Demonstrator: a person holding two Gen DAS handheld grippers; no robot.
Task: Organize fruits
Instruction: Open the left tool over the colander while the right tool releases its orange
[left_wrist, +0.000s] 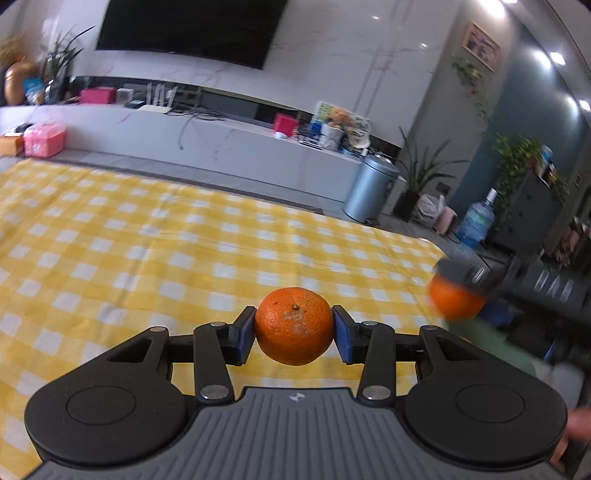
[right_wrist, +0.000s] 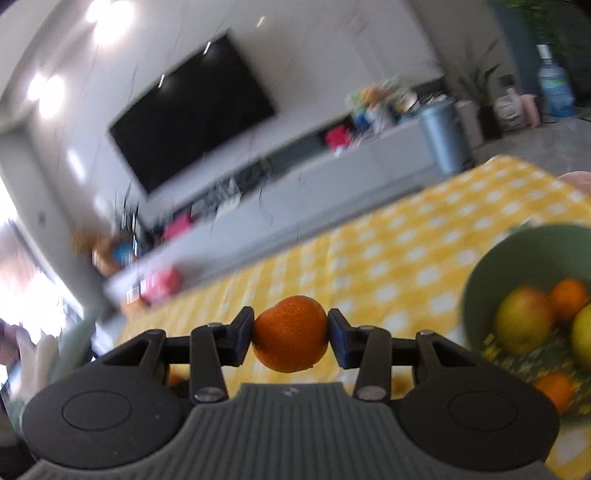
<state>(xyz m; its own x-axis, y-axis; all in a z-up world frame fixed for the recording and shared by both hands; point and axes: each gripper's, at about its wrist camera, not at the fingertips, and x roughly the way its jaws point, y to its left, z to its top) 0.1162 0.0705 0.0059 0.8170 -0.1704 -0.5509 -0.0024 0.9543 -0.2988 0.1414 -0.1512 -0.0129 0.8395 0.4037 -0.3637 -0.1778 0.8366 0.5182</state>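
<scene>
My left gripper (left_wrist: 294, 328) is shut on a mandarin (left_wrist: 294, 325), stem side toward the camera, held above the yellow checked tablecloth (left_wrist: 147, 240). In the left wrist view the right gripper shows blurred at the right edge, carrying a second mandarin (left_wrist: 456, 297). My right gripper (right_wrist: 290, 334) is shut on that mandarin (right_wrist: 290, 334), its blue pads pressing both sides. A green bowl (right_wrist: 476, 280) sits at the right of the right wrist view, holding yellow-green fruits (right_wrist: 522, 325) and more mandarins (right_wrist: 569, 299). The right wrist view is tilted and blurred.
Beyond the table's far edge stand a white TV console (left_wrist: 221, 144), a black wall screen (left_wrist: 192, 29), a grey bin (left_wrist: 371, 188), potted plants and a water bottle (left_wrist: 478, 219). A green shape (left_wrist: 491, 343) lies at the table's right side.
</scene>
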